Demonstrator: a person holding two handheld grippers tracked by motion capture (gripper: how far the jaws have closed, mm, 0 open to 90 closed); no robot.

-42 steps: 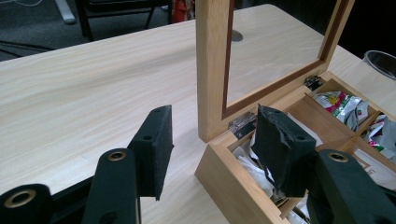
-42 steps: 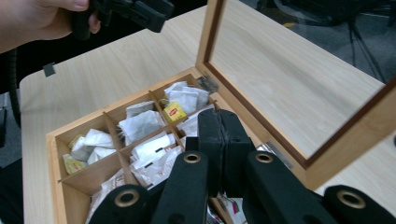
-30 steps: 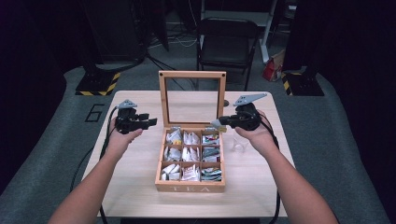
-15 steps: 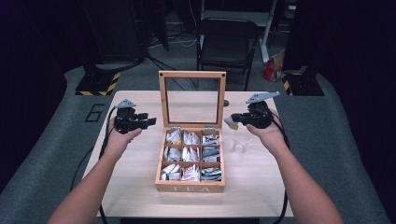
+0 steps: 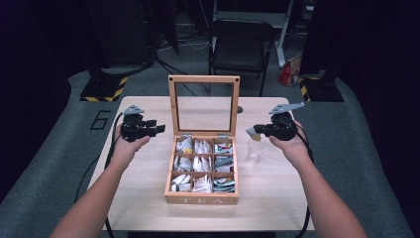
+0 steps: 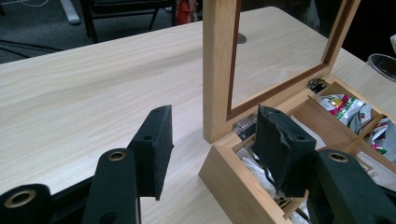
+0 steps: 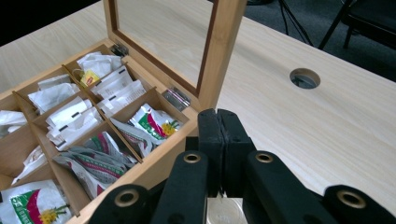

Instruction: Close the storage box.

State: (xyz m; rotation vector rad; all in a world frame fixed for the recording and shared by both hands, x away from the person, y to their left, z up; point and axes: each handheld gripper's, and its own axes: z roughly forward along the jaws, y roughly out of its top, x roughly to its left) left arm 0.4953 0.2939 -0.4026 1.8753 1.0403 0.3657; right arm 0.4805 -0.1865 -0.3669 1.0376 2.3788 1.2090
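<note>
Dark floor and a black chair sit behind my pale wooden table. At the centre of the high view stands the tea box, lid upright, bags filling its compartments. My right gripper, right of centre, has its jaws pressed together on what looks like a pale tea bag, held just above a clear plastic cup beside the box. My left gripper, left of the box, stands with its jaws apart and nothing between them.

I judge the step is dropping the bag into the cup: I should centre it over the rim before letting go.

The right gripper view shows the closed pads and the printed wrappers; the cup's rim sits at its bottom edge.
</note>
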